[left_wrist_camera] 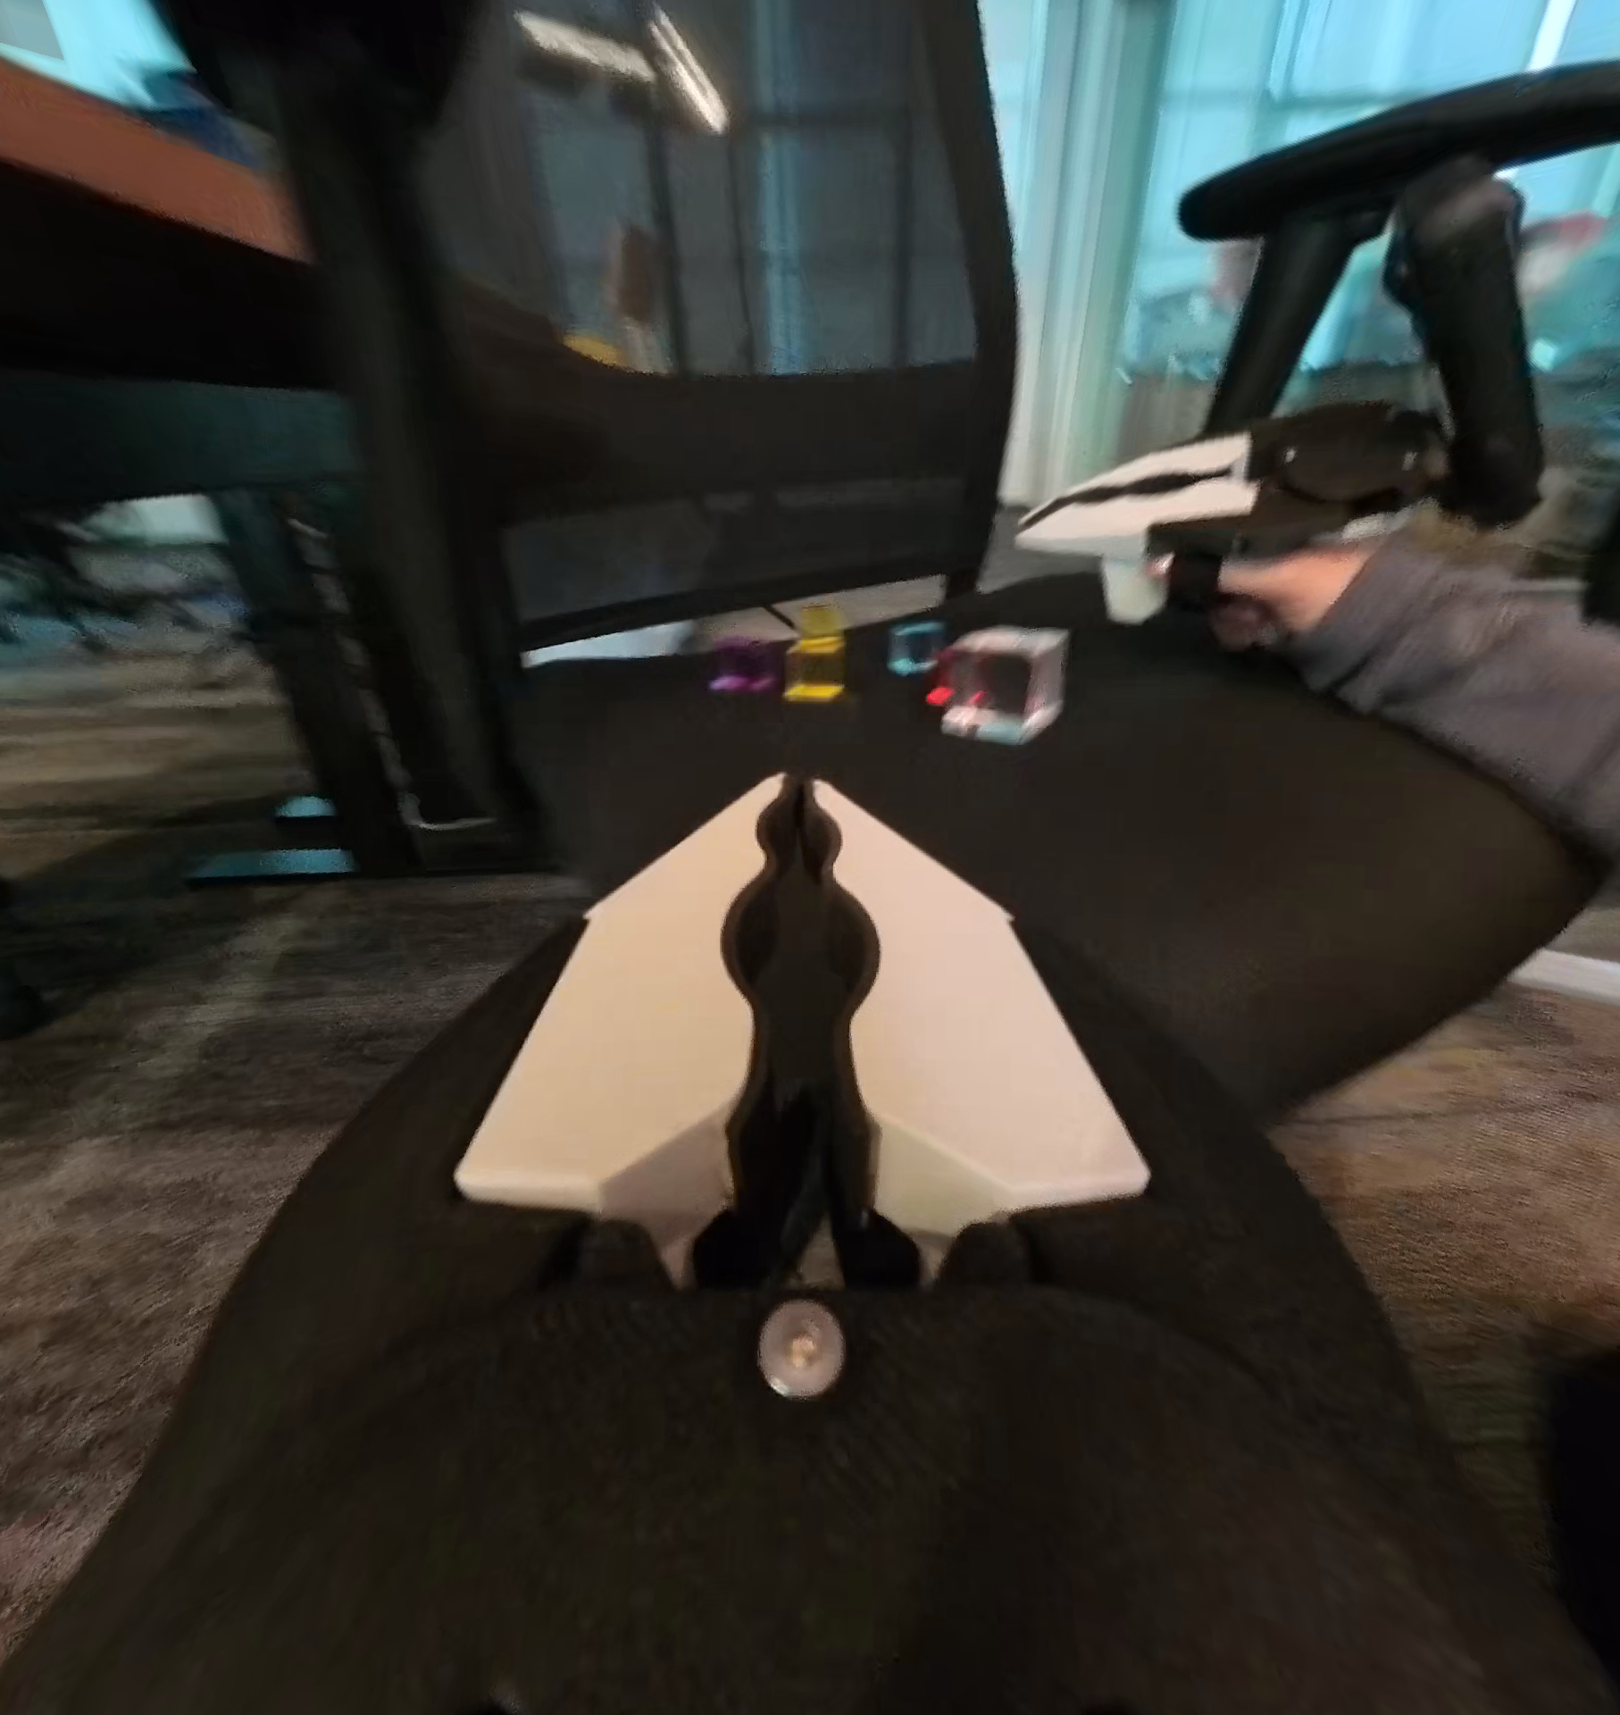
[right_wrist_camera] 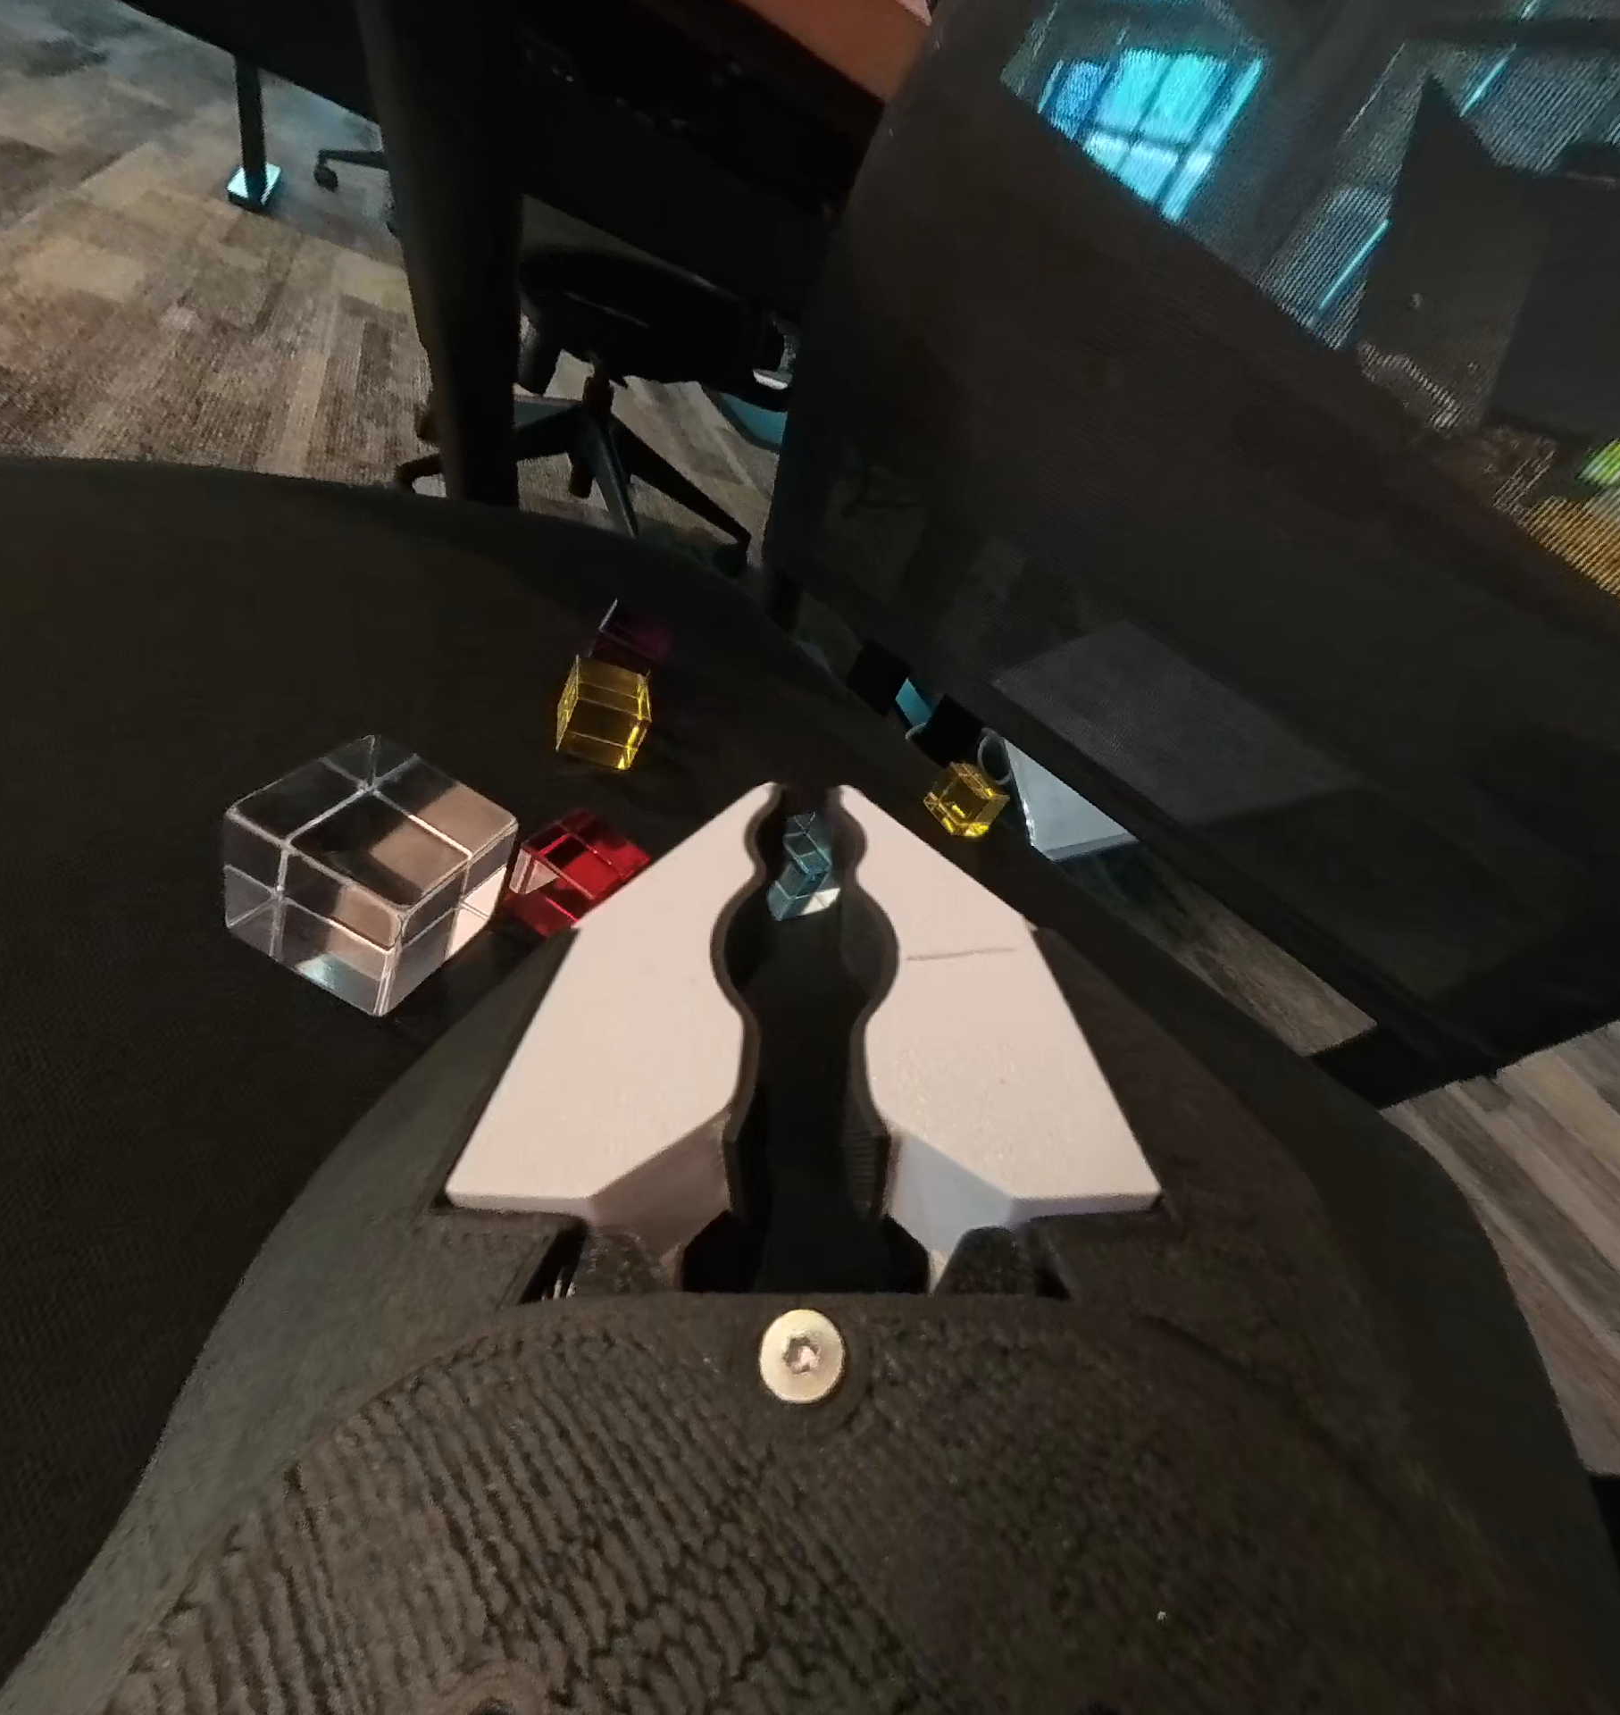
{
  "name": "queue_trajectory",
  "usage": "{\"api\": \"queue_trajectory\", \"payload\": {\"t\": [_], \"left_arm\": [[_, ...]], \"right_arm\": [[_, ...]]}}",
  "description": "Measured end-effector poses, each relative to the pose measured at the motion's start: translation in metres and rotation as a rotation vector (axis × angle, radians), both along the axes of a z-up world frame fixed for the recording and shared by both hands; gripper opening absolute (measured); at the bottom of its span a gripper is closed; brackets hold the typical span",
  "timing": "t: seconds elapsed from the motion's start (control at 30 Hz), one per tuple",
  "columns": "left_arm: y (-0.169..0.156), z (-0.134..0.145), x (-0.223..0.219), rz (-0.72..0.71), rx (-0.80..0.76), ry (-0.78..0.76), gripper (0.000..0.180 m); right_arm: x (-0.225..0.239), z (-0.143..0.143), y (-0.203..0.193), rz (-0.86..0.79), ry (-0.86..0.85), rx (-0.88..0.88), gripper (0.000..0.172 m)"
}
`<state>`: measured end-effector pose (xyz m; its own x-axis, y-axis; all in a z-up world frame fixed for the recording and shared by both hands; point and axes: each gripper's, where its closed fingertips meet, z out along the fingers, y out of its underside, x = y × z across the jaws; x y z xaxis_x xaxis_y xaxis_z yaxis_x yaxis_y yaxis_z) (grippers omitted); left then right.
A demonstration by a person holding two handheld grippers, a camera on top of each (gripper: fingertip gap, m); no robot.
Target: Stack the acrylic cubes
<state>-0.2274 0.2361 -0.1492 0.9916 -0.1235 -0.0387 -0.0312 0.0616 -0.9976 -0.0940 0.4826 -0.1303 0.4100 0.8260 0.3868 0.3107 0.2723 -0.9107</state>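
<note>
Several see-through cubes lie on a black chair seat: a large clear cube, a red one, a yellow one, a purple one, a second yellow one and a light-blue one. My right gripper hovers over them, slightly open and empty. The blue cube shows through the gap, lying on the seat below. The left wrist view shows this gripper above the blue cube and clear cube. My left gripper is shut and empty, short of the yellow cube.
The chair's mesh backrest rises just behind the cubes, and an armrest stands at the right. A person's hand and grey sleeve hold the right gripper. Patterned carpet, a desk and another chair's base lie around. My hands' fingertips stand some 30 centimeters from each other.
</note>
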Motion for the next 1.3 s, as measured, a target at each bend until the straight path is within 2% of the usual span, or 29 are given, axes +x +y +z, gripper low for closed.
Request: {"api": "queue_trajectory", "payload": {"t": [0.07,0.13,0.27,0.33,0.4,0.47,0.5,0.6,0.7,0.8,0.9,1.0,1.03,1.1,1.2,1.3], "left_arm": [[-0.034,-0.033,-0.026,0.090,0.049,0.042,0.000],[-0.064,-0.080,-0.058,0.200,0.052,0.057,0.000],[-0.110,-0.184,-0.106,0.338,-0.066,-0.040,0.000],[-0.123,-0.224,-0.116,0.382,-0.118,-0.067,0.000],[-0.131,-0.261,-0.115,0.400,-0.167,-0.030,0.000],[-0.134,-0.302,-0.113,0.412,-0.251,0.037,0.000],[-0.131,-0.312,-0.115,0.418,-0.302,0.037,0.000],[-0.122,-0.314,-0.120,0.426,-0.308,0.033,0.000],[-0.119,-0.324,-0.120,0.419,-0.342,0.052,0.000],[-0.118,-0.323,-0.120,0.411,-0.335,0.036,0.000],[-0.119,-0.325,-0.124,0.420,-0.341,0.017,0.000],[-0.120,-0.328,-0.127,0.423,-0.345,-0.022,0.000],[-0.121,-0.329,-0.128,0.424,-0.349,-0.032,0.000],[-0.122,-0.331,-0.129,0.426,-0.358,-0.047,0.000],[-0.123,-0.331,-0.130,0.428,-0.355,-0.059,0.000],[-0.123,-0.331,-0.131,0.431,-0.348,-0.066,0.000]], "right_arm": [[-0.001,-0.002,0.004,-0.011,-0.011,-0.036,0.015],[-0.004,-0.006,0.007,-0.007,-0.033,-0.081,0.022],[-0.015,-0.023,0.011,0.037,-0.117,-0.199,0.032],[-0.020,-0.025,0.007,0.097,-0.121,-0.278,0.034],[-0.020,-0.014,0.002,0.137,-0.045,-0.330,0.037],[-0.016,-0.007,0.001,0.131,-0.012,-0.359,0.033],[-0.013,-0.010,0.002,0.112,-0.037,-0.390,0.030],[-0.001,-0.032,0.004,0.015,-0.176,-0.624,0.025],[-0.001,-0.041,-0.010,-0.041,-0.224,-0.948,0.037],[-0.009,-0.043,-0.038,-0.030,-0.376,-1.082,0.049],[-0.021,-0.037,-0.067,-0.007,-0.536,-1.020,0.073],[-0.025,-0.050,-0.077,-0.079,-0.727,-0.902,0.076],[-0.021,-0.056,-0.077,-0.117,-0.803,-0.864,0.075],[-0.014,-0.063,-0.076,-0.145,-0.923,-0.803,0.050],[0.009,-0.058,-0.062,-0.110,-1.110,-0.636,0.045],[0.045,-0.061,-0.051,0.121,-1.369,-0.426,0.045]]}}
